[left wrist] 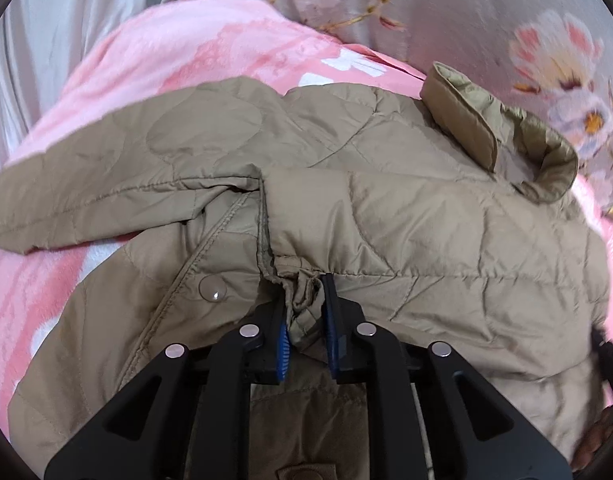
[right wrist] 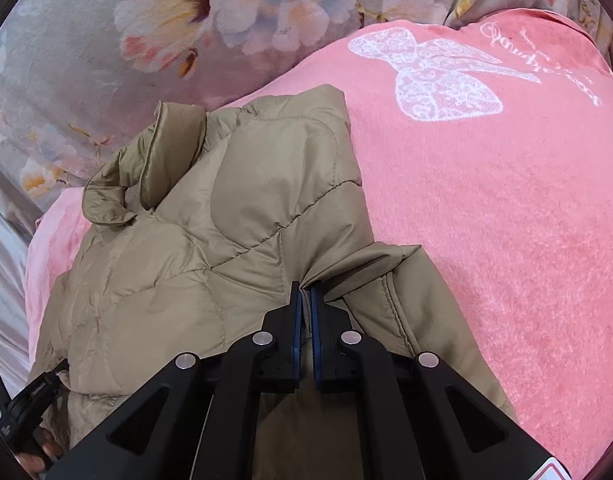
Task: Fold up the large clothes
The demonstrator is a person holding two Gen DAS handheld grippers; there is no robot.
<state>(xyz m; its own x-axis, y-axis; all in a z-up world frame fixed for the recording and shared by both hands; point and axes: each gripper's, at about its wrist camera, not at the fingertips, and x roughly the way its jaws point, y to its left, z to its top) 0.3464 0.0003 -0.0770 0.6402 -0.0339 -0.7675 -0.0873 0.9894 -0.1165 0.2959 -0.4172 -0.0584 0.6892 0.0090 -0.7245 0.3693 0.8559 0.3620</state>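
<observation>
Left wrist view, nearest: my left gripper (left wrist: 308,308) was pinching a bunched, gathered edge of the jacket (left wrist: 406,216), its blue pads (left wrist: 282,344) pressed against the crumpled fabric from both sides. Right wrist view, nearest: my right gripper (right wrist: 305,300) was pinching a thin fold of the jacket (right wrist: 226,220), the jaws drawn almost together with only a sliver of cloth between the blue pads (right wrist: 315,320).

Middle ground: the jacket was tan, quilted in rounded, wavy stitch lines, with a slight sheen and many small creases. A clear snap button (left wrist: 213,291) sat just left of the left gripper, beside a stitched front edge. A sleeve (left wrist: 106,196) lay stretched to the left in the left view, flat and wrinkled. In the right view the garment was gathered into a heap, one stitched panel falling to the right of the gripper.

Farther: the collar (left wrist: 498,136) stood upright and curled, showing a shinier lining; in the right view the same collar (right wrist: 146,160) lay at the heap's upper left.

Ground: the jacket rested on a pink blanket (right wrist: 506,220) bearing a white lace-like bow print (right wrist: 438,80). Beyond it lay grey floral bedding (right wrist: 186,20).
</observation>
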